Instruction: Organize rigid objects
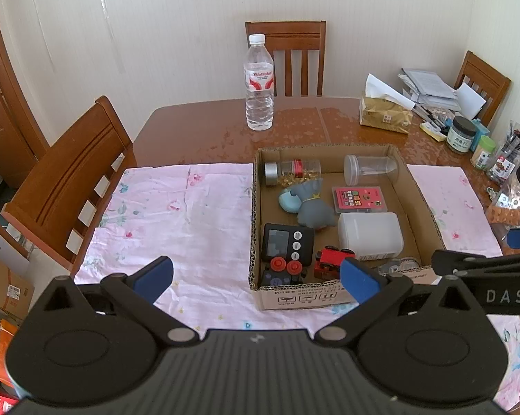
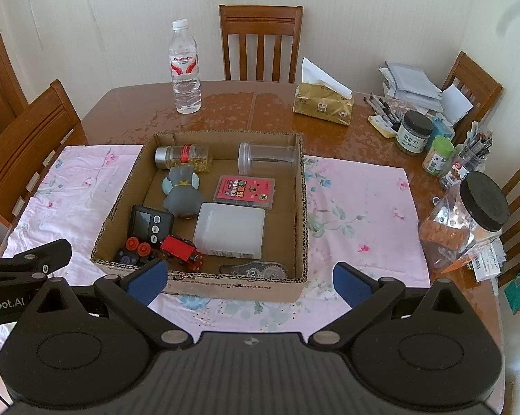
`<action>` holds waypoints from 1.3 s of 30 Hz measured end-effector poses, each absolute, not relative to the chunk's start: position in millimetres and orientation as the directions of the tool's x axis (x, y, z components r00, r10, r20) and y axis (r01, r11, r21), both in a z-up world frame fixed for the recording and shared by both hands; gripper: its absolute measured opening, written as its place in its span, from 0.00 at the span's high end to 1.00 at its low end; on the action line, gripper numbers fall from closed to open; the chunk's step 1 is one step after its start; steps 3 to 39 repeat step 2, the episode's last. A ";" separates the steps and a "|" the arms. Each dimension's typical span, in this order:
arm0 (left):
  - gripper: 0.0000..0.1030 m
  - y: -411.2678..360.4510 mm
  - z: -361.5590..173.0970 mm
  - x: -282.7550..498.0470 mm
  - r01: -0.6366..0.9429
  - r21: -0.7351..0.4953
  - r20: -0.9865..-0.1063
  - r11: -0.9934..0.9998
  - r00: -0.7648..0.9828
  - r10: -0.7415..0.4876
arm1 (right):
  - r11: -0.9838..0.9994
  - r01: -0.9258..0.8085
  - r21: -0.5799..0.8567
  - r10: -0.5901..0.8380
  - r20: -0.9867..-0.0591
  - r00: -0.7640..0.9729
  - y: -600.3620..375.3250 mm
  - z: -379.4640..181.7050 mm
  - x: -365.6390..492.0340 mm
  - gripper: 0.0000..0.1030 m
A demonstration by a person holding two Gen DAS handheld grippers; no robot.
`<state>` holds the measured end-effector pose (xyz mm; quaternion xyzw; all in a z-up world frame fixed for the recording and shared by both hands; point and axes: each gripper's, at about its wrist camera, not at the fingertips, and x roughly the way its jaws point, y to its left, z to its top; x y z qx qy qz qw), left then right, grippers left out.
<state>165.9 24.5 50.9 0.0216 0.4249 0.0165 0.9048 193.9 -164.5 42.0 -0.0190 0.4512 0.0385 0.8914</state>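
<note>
Over cloth (image 2: 356, 204), both claws wide, empty

One cardboard box (image 2: 301, 207), nine items inside, one water bottle (image 2: 184, 69), one tissue pack (image 2: 323, 105), four wooden chairs (image 2: 260, 43), two open-jawed grippers (image 2: 248, 283).

Corrugated cardboard box (image 2: 303, 207); glossy wood table (image 2: 246, 103); soft printed cloth (image 2: 363, 207); white jar (image 2: 229, 230) probably matt plastic.

Both grippers, left gripper (image 1: 258, 276) and right gripper (image 2: 247, 278), share one build: ribbed matte-black body, round black side housings, silver pivot screws, angled black link arms, blue fingers (image 1: 154, 278). White lettering marks each one's side.
</note>
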 end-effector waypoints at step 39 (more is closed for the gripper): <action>0.01 24.5 50.8 165.9 -0.011 0.052 -0.769 0.999 0.638 0.047 | 0.996 -0.085 0.000 0.050 -0.806 0.590 -164.4 42.0 193.9 0.00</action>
